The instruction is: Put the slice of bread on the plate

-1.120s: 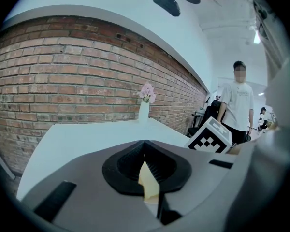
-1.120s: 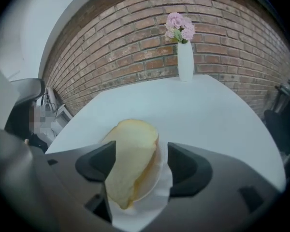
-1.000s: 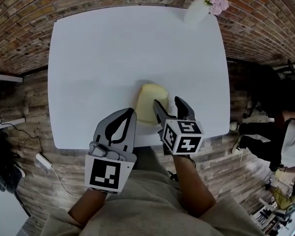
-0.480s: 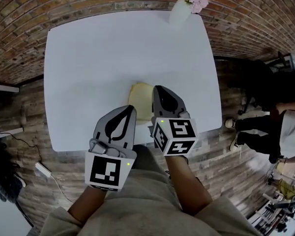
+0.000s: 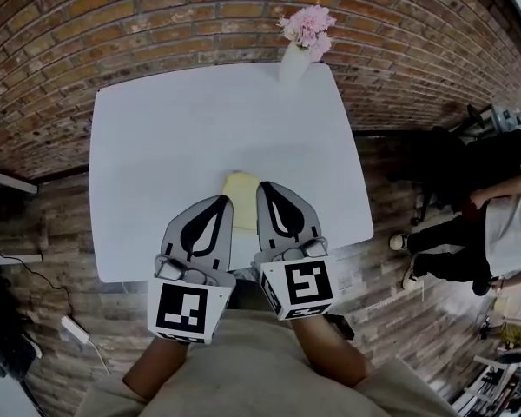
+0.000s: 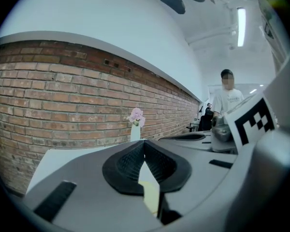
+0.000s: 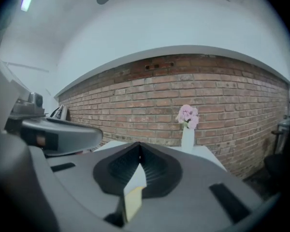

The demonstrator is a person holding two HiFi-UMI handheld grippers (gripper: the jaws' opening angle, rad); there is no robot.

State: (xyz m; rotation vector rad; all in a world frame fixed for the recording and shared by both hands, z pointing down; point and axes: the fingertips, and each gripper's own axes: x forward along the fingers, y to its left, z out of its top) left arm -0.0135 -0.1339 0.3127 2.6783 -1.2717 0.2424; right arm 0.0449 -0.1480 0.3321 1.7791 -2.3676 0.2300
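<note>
A pale yellow slice of bread (image 5: 240, 196) lies on the white table (image 5: 156, 146) near its front edge, partly hidden behind my two grippers. No plate shows in any view. My left gripper (image 5: 226, 200) hangs above the bread's left side with its tips together and nothing in them. My right gripper (image 5: 264, 187) is beside it over the bread's right side, shut and empty. In the left gripper view the tips (image 6: 144, 142) meet, and the bread (image 6: 150, 197) shows below through the slit. The right gripper view shows the same: closed tips (image 7: 139, 144) and the bread (image 7: 131, 202) underneath.
A white vase with pink flowers (image 5: 297, 50) stands at the table's far edge, also seen as the vase (image 6: 135, 129) and the vase (image 7: 187, 132). A brick wall runs behind the table. A person (image 5: 495, 224) stands off to the right, near dark furniture.
My right gripper has gone from open around the bread to shut, and both grippers have risen away from the table. The bread stays on the table.
</note>
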